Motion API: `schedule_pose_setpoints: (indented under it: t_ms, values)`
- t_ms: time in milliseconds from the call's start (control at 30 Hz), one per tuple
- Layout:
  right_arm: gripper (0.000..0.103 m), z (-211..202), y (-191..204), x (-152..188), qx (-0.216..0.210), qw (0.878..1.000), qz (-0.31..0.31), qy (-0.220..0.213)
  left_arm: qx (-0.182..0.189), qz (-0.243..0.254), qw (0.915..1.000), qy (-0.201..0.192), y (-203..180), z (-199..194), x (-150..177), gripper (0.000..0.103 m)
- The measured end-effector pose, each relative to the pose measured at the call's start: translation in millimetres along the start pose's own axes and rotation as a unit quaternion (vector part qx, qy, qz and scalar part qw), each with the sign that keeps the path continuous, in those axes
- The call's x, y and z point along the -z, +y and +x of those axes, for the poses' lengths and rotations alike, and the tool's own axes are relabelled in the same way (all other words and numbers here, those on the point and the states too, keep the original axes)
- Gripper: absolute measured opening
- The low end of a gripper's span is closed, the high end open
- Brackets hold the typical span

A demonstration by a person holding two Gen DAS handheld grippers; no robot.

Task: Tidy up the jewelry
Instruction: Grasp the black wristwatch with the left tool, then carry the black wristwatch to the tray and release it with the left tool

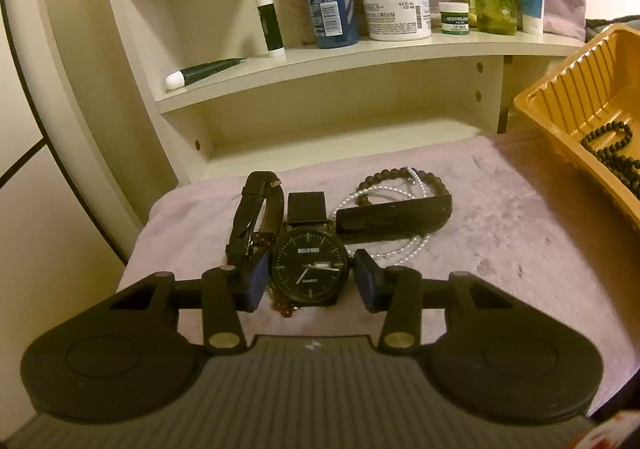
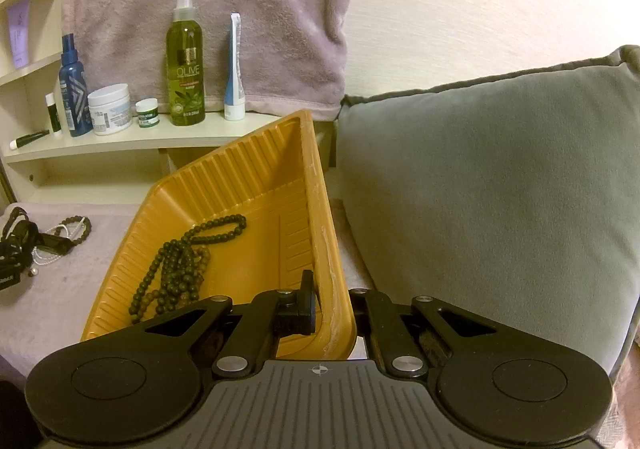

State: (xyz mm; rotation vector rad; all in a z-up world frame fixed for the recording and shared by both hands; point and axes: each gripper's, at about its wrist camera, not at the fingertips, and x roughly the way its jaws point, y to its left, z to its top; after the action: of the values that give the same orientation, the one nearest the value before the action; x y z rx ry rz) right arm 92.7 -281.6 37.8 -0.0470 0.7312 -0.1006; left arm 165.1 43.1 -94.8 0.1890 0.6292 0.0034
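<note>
A black watch (image 1: 310, 268) lies face up on the pink towel (image 1: 500, 233) between the blue pads of my left gripper (image 1: 311, 279), which is open around its case. Behind it lie a black strap (image 1: 256, 209), a dark bead bracelet (image 1: 400, 179) and a pearl string (image 1: 384, 249); amber beads (image 1: 284, 309) peek out below the watch. My right gripper (image 2: 334, 309) is shut on the near rim of the tilted yellow tray (image 2: 256, 185), which holds dark bead necklaces (image 2: 180, 261). The tray also shows in the left wrist view (image 1: 568, 89).
A cream shelf (image 1: 360, 49) behind the towel carries bottles, jars and tubes. A grey cushion (image 2: 500, 189) stands right of the tray. A pink towel hangs on the wall (image 2: 224, 9).
</note>
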Motion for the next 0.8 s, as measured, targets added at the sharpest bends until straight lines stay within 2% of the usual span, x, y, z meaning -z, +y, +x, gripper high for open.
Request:
schedule_pose_setpoints:
  t_ms: [200,500,800]
  values:
    - [0.005,-0.1,0.3,-0.2,0.000,1.000,0.000,-0.001,0.011,-0.014,0.9998,0.007,1.8,-2.1,-3.4,0.041]
    - [0.005,0.0,-0.1,-1.0,0.000,1.000,0.000,0.000,0.020,-0.034,0.9992,-0.004,5.3,-16.1,-19.7,0.041]
    - [0.005,-0.3,-0.2,-0.6,0.000,1.000,0.000,-0.001,0.017,-0.029,0.9993,-0.018,1.8,-30.6,-32.6,0.041]
